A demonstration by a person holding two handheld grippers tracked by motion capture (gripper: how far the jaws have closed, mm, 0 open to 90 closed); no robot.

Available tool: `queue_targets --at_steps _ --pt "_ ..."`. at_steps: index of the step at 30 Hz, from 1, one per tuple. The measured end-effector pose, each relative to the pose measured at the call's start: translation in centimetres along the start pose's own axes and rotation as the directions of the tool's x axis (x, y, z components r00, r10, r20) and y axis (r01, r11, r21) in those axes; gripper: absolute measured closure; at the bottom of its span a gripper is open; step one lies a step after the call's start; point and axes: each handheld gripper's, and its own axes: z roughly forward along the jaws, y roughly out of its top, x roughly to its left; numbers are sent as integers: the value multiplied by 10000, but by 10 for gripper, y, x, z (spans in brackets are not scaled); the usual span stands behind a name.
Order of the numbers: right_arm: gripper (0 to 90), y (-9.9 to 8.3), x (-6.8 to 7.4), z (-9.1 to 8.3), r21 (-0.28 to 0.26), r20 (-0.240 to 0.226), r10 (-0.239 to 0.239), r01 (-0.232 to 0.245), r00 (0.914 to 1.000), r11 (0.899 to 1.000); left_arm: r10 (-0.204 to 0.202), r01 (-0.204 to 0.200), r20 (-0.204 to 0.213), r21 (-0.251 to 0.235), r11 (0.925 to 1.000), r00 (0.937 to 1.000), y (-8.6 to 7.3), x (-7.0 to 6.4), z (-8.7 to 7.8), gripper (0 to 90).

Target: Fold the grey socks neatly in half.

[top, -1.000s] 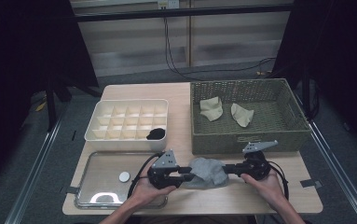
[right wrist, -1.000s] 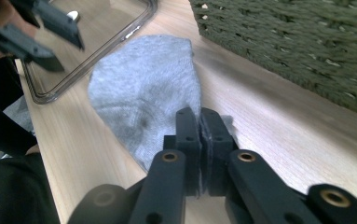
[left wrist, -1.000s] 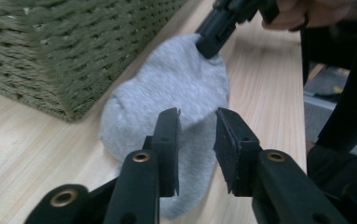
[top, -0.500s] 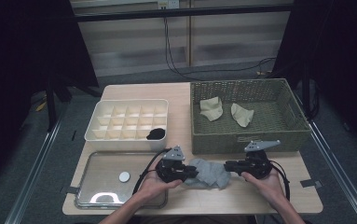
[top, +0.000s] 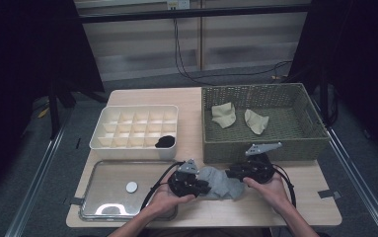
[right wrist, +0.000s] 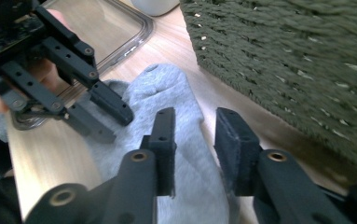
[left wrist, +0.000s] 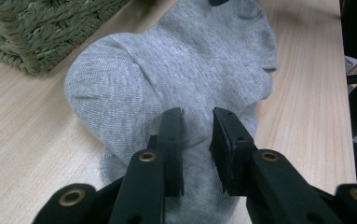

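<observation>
Grey sock [top: 219, 181] lies crumpled on the wooden table [top: 295, 207], between the two grippers and under both pairs of jaws. Left hand [top: 169, 197] comes in low from the near edge and levels the left gripper [left wrist: 197, 135] toward the sock; its jaws stand slightly apart, tips resting on the knit with a low ridge of cloth in the gap, not pinched. Right hand [top: 270, 186] mirrors it from the other side; the right gripper [right wrist: 195, 135] points along the sock, jaws parted a little wider, with the fabric below and between them but not clamped. Just beyond the jaws stands one green wicker basket [top: 320, 143] with two beige socks [top: 224, 114] inside. Left of the left gripper lies one clear tray [top: 102, 197] with one small white disc [top: 132, 186]; past it sits one white divided box [top: 102, 143] with one black item [top: 165, 141] in a compartment
</observation>
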Motion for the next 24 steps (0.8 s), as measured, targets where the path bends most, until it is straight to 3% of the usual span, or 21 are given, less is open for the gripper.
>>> queue_targets --at_steps 5,12,15,19,24 --pt "660 0 -3 13 329 103 -10 7 9999 9995 30 -30 -81 -10 10000 10000 0 -2 2 733" --pt "683 -2 -5 16 442 -63 124 -121 9999 9990 62 -63 -82 -73 10000 9999 0 -3 2 724" --pt "755 -3 -5 17 537 -137 78 -70 9999 9985 85 -85 -71 -57 9999 9999 0 -3 2 722" --pt "882 -2 -6 11 147 -237 205 -202 9995 9997 124 -125 -107 -119 9999 9999 -1 -4 2 721" --pt "895 -2 -6 8 117 -268 215 -212 9994 9997 182 -182 -157 -16 9998 9997 0 -5 1 709"
